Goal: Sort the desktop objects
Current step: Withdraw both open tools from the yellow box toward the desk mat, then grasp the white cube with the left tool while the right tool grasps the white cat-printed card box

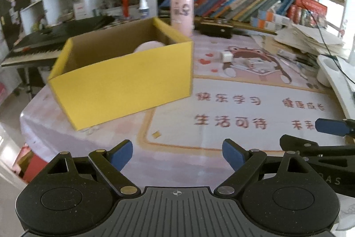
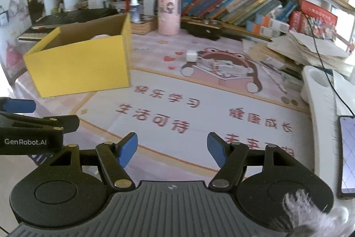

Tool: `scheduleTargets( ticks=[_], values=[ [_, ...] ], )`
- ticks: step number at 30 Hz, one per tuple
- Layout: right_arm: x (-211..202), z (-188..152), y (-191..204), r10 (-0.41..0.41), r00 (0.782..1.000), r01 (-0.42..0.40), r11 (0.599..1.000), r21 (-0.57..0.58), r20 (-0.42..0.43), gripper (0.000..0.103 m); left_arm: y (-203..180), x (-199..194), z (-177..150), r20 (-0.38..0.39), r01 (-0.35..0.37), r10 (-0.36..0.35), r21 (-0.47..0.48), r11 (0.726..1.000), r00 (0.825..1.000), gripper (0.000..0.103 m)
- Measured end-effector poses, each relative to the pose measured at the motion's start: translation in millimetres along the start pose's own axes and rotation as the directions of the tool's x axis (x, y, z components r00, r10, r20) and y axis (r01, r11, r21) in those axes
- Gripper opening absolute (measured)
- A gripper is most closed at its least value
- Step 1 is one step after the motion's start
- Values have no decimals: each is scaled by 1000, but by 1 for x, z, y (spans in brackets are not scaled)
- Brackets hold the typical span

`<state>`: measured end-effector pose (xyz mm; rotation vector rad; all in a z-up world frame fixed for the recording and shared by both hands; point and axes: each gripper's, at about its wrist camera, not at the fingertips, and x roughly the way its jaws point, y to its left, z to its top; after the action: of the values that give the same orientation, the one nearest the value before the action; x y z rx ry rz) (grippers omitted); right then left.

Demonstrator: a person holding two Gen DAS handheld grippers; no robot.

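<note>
Near the table's front edge, we hold the left gripper and right gripper both open and empty. We could knock the small white cube away; yellow box stands left, paper stack crowds right.

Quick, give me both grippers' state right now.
Left gripper: open, nothing between its fingers.
Right gripper: open, nothing between its fingers.

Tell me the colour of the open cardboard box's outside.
Yellow, brown inside: open cardboard box, clearest in the left wrist view.
</note>
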<state>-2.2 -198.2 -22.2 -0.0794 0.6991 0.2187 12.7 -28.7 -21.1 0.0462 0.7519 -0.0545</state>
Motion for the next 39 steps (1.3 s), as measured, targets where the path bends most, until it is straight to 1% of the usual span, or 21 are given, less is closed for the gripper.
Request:
scheduleTargets(
  ticks=[8, 14, 22, 28, 39],
  values=[
    [14, 15, -37, -51, 999, 51, 999, 20, 2, 67, -32, 22, 22, -7, 56, -56, 36, 998, 998, 90],
    [31, 29, -64, -69, 997, 69, 997, 18, -17, 67, -54, 43, 40, -19, 99, -98, 38, 994, 995, 90],
    [60, 49, -102, -83, 996, 84, 996, 17, -39, 67, -83, 77, 64, -32, 118, -117, 35, 992, 993, 90],
    [82, 66, -125, -67, 997, 68, 997, 21, -38, 67, -98, 100, 85, -26, 98, -97, 28, 995, 995, 90],
    [125, 104, -158, -21, 1000, 21, 1000, -9, -16, 66, -108, 134, 116, -17, 4, -4, -2, 1000, 1000, 89]
  ],
)
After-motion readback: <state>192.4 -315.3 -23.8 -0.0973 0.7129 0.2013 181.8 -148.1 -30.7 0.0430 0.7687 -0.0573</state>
